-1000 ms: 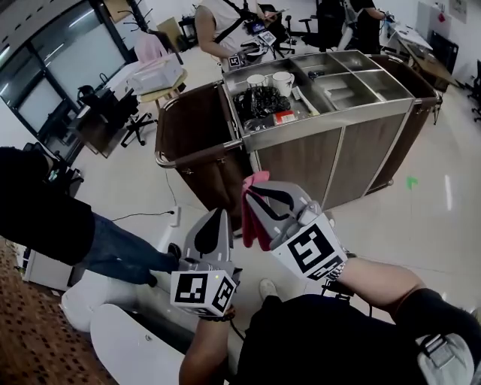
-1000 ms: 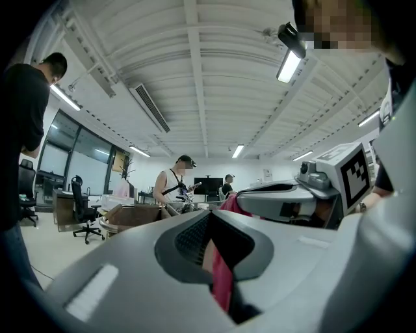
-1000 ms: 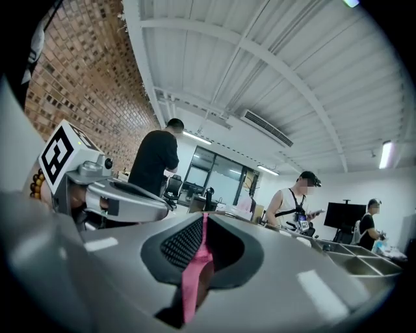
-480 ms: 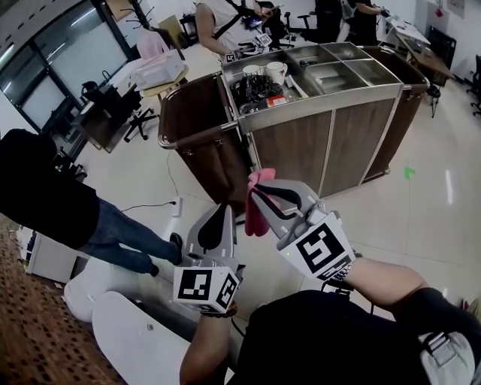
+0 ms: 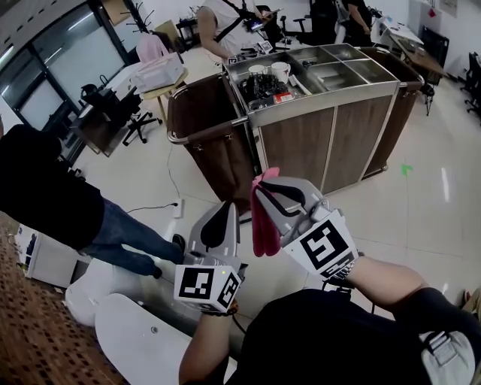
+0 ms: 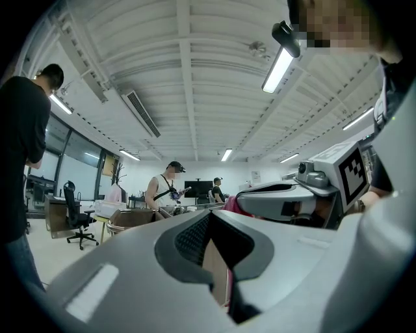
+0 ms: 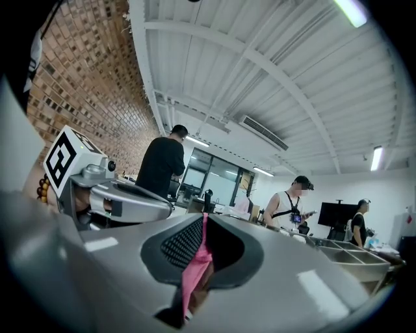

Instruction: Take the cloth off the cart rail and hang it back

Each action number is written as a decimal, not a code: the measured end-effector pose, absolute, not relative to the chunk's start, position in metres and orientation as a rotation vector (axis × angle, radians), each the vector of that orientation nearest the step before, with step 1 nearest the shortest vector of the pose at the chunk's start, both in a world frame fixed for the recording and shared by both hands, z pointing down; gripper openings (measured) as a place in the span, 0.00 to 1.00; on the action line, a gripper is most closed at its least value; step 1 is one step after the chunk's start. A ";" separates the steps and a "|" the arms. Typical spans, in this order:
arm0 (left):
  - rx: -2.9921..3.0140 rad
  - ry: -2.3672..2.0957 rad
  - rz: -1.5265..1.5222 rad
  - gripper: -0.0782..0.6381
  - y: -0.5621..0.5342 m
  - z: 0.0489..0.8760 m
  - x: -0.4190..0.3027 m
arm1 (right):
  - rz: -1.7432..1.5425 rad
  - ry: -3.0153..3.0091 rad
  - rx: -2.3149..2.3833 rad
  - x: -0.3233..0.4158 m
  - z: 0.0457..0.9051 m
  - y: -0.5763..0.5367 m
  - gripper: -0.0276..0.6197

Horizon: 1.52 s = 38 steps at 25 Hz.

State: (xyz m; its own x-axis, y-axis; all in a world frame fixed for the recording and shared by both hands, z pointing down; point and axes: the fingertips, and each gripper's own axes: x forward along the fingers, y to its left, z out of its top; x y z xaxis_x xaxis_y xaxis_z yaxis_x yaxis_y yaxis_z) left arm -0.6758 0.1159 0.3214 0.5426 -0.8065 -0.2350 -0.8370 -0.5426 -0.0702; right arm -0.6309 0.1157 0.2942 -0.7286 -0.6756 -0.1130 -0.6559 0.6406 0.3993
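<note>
A pink cloth (image 5: 263, 219) hangs from my right gripper (image 5: 260, 185), which is shut on it; the cloth shows between the pads in the right gripper view (image 7: 194, 266). Just left of it my left gripper (image 5: 225, 206) is held in the air, jaws together with nothing in them. Both point toward the service cart (image 5: 331, 139) a short way ahead. The cart's curved metal rail (image 5: 204, 132) runs round its brown left end and is bare. In the left gripper view the right gripper (image 6: 281, 199) shows at the right, with a bit of pink behind it.
A person in a dark top and jeans (image 5: 52, 203) stands at the left. Another person in a white top (image 5: 224, 22) stands behind the cart. White cups (image 5: 280, 72) and steel trays sit on the cart top. Desks and office chairs (image 5: 131, 113) lie at the back left.
Both grippers have shifted together a little right and down in the head view, the cloth still gripped. The cart and its rail now sit slightly further right and higher.
</note>
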 end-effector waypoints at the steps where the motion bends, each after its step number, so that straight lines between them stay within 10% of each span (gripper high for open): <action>1: -2.604 1.398 0.261 0.11 0.118 0.321 -0.679 | -0.657 -2.800 1.138 -0.634 0.294 0.118 0.07; 38: -2.729 1.215 0.316 0.11 0.135 0.312 -0.718 | -0.666 -2.647 1.361 -0.669 0.278 0.142 0.07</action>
State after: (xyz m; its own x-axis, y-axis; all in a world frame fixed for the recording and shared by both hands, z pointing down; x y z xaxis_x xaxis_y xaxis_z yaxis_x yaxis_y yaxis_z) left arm -0.7178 0.1349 0.3117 0.6523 -0.7171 -0.2456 -0.7460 -0.6648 -0.0403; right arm -0.6693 0.1420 0.2781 -0.5984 -0.7929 -0.1153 -0.7531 0.5074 0.4188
